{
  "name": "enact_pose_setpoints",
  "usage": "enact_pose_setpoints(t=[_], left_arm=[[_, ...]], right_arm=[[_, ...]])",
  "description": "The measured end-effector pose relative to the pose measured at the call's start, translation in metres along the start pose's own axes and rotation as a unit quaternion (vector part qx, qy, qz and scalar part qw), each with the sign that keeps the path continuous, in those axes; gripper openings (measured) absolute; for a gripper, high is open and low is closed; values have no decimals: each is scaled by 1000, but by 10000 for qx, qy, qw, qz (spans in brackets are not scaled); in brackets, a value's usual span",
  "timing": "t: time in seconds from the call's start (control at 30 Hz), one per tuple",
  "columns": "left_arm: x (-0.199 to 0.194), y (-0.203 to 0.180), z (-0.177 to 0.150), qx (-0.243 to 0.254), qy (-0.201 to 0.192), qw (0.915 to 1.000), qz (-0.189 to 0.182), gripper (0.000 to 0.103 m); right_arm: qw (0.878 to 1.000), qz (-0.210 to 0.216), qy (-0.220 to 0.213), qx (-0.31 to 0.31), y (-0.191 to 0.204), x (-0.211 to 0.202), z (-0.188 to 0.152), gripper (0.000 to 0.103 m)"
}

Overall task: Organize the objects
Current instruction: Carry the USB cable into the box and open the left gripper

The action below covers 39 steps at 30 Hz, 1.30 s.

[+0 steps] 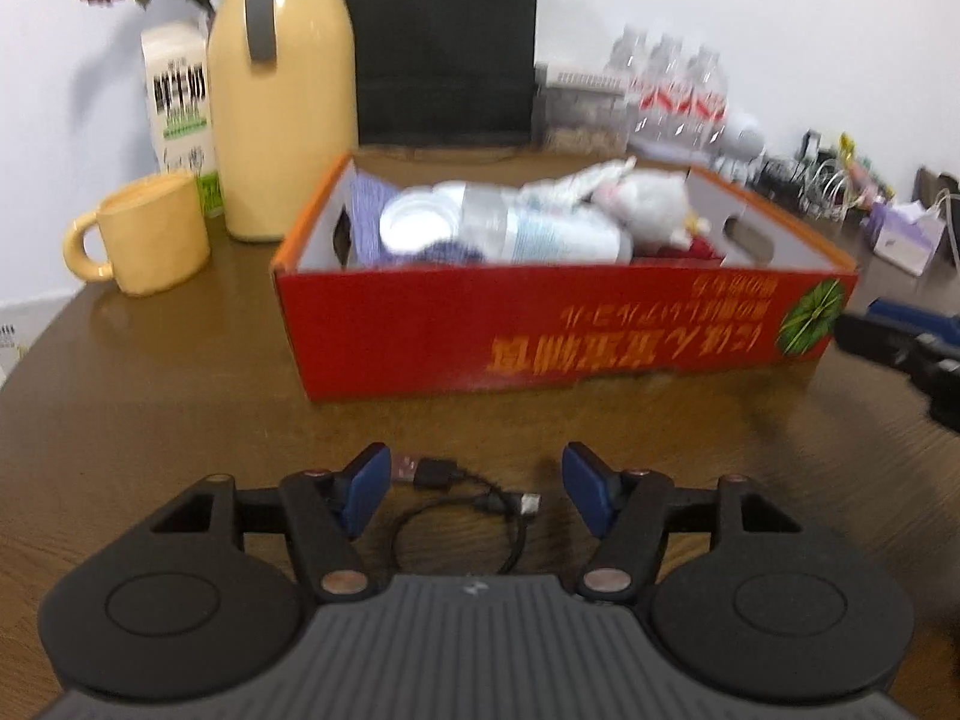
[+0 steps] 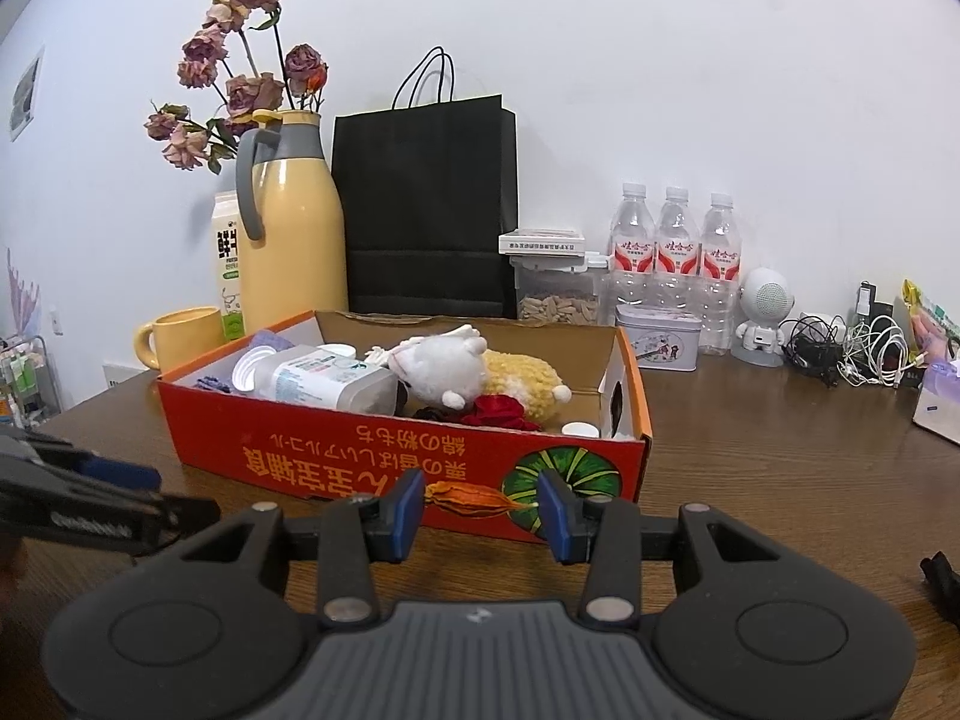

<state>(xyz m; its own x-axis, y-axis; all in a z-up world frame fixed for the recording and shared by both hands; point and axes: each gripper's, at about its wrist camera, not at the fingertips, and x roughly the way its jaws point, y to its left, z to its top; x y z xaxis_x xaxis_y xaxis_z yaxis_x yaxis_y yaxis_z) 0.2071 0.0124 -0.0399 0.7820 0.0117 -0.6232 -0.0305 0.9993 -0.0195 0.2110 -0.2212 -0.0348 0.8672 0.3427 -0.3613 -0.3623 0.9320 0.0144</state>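
Brown wooden table against a white wall. Centre of both views: red cardboard box, open-topped, holding a lying plastic bottle, a white plush toy, a yellow plush and a dark red cloth. Upper left: yellow mug, milk carton, yellow thermos jug, dried flowers; behind the box, a black paper bag. Left gripper: jaws released, standing apart either side of a coiled black cable lying on the table, pads clear of it. Right gripper: jaws partly closed, nothing visibly between them, just before the box's front wall. Right wrist view alone shows clearly three water bottles, a tin, a small white robot figure and tangled cords at right; the cable appears only in the left wrist view.
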Motion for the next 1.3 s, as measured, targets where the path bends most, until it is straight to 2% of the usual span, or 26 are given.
enact_pose_setpoints(t=[0.07, 0.13, 0.2, 0.5, 0.73, 0.9, 1.03, 1.13, 1.3], left_arm=[[3, 1, -2, 2, 27, 9999, 100, 59], [0, 0, -4, 10, -21, 10000, 83, 28], [-2, 0, -5, 16, -25, 10000, -35, 22], [-12, -6, -7, 125, -270, 9995, -113, 21], [-46, -15, 4, 136, -876, 9956, -288, 21], [-65, -23, 37, 193, -1385, 9892, -431, 21], [-62, -27, 69, 211, -1691, 9846, -398, 21], [-50, -27, 89, 151, -1765, 9836, -354, 21], [-14, -23, 113, -10, -1677, 9855, -246, 21]], right_arm=[[10000, 5, -1, -2, 1, 0, 0, 40], [10000, 10, 4, -5, 1, 0, 0, 40], [10000, 10, 3, -3, 2, 0, 0, 40], [10000, 8, -6, -4, 2, 0, 0, 40], [9999, 25, -166, -2, 3, -7, 4, 40], [9993, 56, -361, -127, 4, -9, 22, 40], [9985, 12, -475, -257, 5, -2, 42, 40], [9976, -67, -571, -374, 6, 9, 58, 40], [9979, -149, -556, -307, -3, 39, 78, 40]])
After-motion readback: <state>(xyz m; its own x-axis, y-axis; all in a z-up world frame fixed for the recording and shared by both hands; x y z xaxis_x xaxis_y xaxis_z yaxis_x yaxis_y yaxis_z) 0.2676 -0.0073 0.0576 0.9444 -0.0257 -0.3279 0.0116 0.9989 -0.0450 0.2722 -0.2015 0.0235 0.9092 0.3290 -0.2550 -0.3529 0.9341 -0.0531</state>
